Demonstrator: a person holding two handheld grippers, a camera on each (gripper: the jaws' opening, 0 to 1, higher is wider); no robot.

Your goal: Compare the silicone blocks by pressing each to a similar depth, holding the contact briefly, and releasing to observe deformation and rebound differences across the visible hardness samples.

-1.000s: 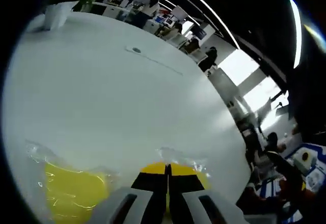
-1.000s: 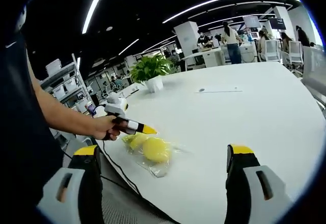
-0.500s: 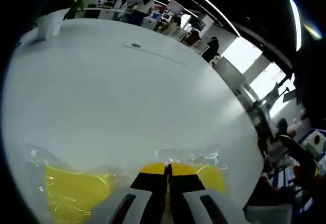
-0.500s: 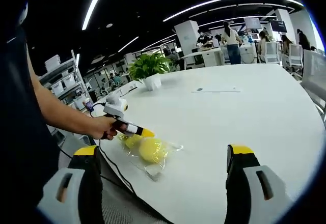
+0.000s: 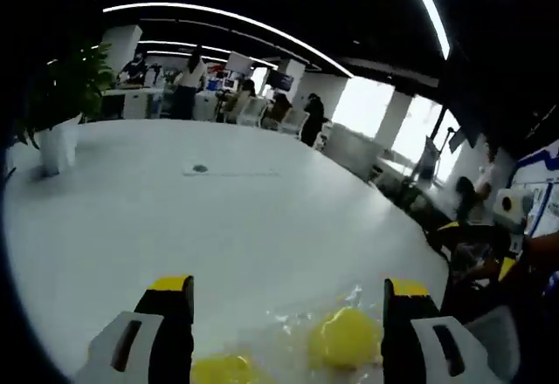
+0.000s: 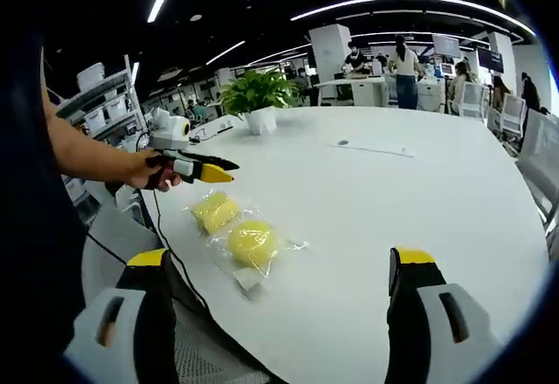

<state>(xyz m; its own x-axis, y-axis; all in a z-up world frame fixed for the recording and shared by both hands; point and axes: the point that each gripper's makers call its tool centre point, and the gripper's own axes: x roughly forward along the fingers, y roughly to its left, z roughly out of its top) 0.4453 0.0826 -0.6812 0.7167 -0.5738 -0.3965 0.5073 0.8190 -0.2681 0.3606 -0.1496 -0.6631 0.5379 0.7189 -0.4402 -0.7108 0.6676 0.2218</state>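
While its two jaws are standing wide apart with nothing between them, the left hand-held gripper [image 5: 279,314] is hanging over the near edge of the white desk [image 5: 218,218]. In the right gripper view the same left hand-held gripper [image 6: 210,170] is showing from the side, and a hand [image 6: 140,173] is holding it up in the air, just above and to the side of the blocks and not touching them. From that side I cannot tell how wide its jaws are.

The right hand-held gripper [image 6: 279,288] is also let go, with its jaws far apart and nothing in them. It is hanging back from the desk edge, well apart from the blocks.

Two yellow blocks are lying on the desk in clear plastic wrap, side by side. One block [image 6: 215,210] is looking square and is lying nearer the left hand-held gripper. The round block [image 6: 252,242] is lying just beside it. In the left gripper view the round block [image 5: 346,339] is sitting near the right jaw, and the square block [image 5: 223,371] is peeking in low down between the jaws.

Farther off, a plant [image 6: 257,96] in a white pot is standing on the desk. People are standing and sitting at the far end of the room.
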